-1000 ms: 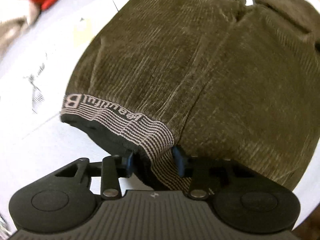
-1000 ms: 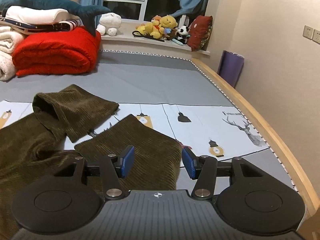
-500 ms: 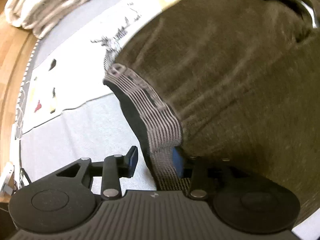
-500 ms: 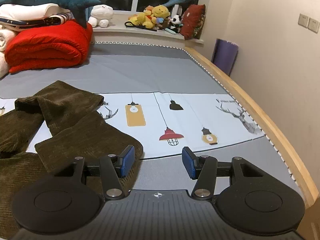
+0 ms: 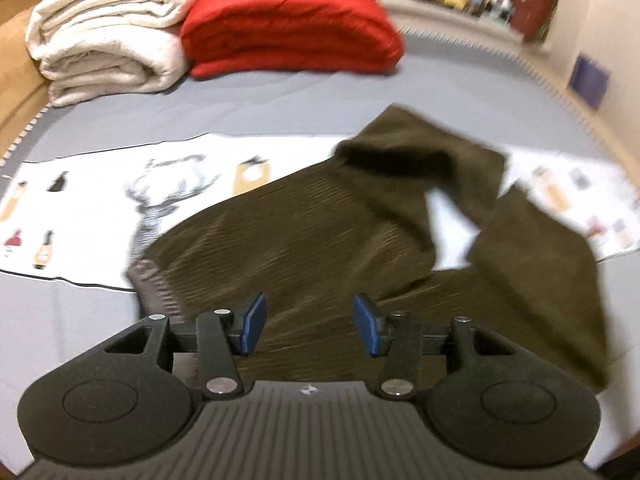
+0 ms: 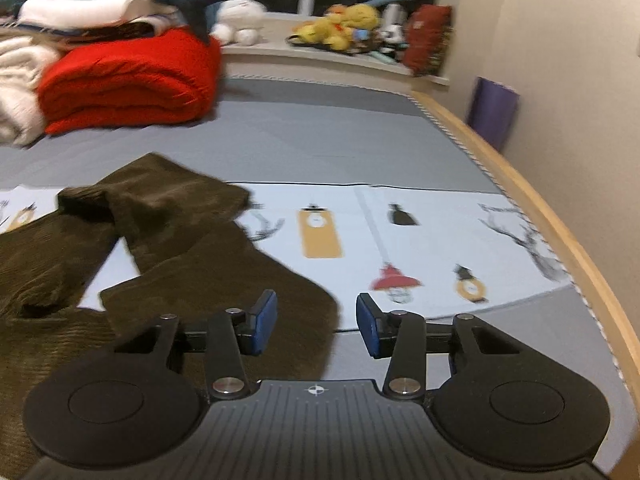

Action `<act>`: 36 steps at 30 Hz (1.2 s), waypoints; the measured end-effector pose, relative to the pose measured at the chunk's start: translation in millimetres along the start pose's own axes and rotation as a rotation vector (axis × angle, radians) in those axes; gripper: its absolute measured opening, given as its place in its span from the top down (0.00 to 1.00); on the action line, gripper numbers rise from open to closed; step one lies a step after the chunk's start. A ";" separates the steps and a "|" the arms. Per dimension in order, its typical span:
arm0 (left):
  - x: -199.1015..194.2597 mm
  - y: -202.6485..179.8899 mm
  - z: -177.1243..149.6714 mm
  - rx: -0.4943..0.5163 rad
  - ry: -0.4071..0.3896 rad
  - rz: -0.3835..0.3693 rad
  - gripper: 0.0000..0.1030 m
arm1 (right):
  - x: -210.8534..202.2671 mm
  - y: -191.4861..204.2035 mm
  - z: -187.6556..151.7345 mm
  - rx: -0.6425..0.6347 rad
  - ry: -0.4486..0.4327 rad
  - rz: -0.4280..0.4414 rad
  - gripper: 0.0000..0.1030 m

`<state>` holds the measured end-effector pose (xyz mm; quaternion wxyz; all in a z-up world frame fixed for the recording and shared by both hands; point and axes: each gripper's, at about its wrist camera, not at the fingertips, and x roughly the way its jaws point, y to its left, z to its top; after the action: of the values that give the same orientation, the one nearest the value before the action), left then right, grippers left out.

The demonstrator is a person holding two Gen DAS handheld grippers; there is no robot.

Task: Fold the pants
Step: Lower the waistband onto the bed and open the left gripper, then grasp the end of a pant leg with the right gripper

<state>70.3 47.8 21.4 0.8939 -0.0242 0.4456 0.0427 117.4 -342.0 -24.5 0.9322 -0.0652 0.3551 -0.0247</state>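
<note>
Waistband lettering: we cannot read any on the pants [image 5: 304, 232]; it is blurred.
Bedsheet [image 6: 432, 220] print: we see pictures only, no readable words.

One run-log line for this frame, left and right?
left hand-held gripper: opening, empty, above brown corduroy pants | right hand-held gripper: closing, empty, over leg hem

My left wrist view sits above the pants [image 5: 304, 240], looking down and across the bed [image 5: 280, 104] toward the red quilt [image 5: 292, 28] and the folded blankets. My right wrist view rides low near a pant leg, facing the windowsill toys [image 6: 344, 26] and the wall. Both share the pants, the quilt and the printed sheet [image 6: 420, 240].
</note>
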 end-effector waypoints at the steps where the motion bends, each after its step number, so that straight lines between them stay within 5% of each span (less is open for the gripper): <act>1: -5.3 -9.6 -0.3 -0.016 -0.011 -0.029 0.43 | 4.9 8.0 2.4 -0.021 0.005 0.015 0.56; 4: 4.3 -34.5 -12.3 -0.025 -0.003 -0.075 0.38 | 20.2 33.2 6.4 -0.081 0.038 0.074 0.56; 8: 39.7 -62.3 -27.6 -0.017 0.147 -0.075 0.39 | 45.0 73.7 4.5 -0.214 0.094 0.125 0.54; 13: 54.3 -73.2 -8.1 -0.009 0.118 -0.065 0.34 | 78.6 129.7 -9.7 -0.418 0.184 0.174 0.45; 17: 72.4 -60.4 0.8 -0.041 0.137 -0.060 0.34 | 101.5 167.3 -30.2 -0.581 0.266 0.210 0.30; 20: 82.6 -44.6 -3.6 -0.028 0.145 -0.058 0.34 | 118.2 184.7 -46.6 -0.687 0.327 0.205 0.28; 23: 82.0 -34.1 -7.5 -0.016 0.145 -0.057 0.34 | 125.8 189.8 -46.4 -0.713 0.304 0.171 0.17; 26: 83.0 -23.7 -5.8 -0.025 0.144 -0.051 0.33 | 129.4 179.6 -37.5 -0.626 0.326 0.179 0.26; 32: 74.6 -14.4 -2.2 -0.042 0.133 -0.051 0.33 | 123.6 164.3 -32.5 -0.596 0.333 0.172 0.87; 36: 70.0 -14.3 -7.5 -0.024 0.133 -0.039 0.33 | 103.9 138.5 -21.2 -0.488 0.315 0.204 0.89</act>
<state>107.7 36.8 -38.9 0.8625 -0.0464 0.5031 0.0291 180.9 -216.6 -127.9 0.8201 -0.2465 0.4956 0.1451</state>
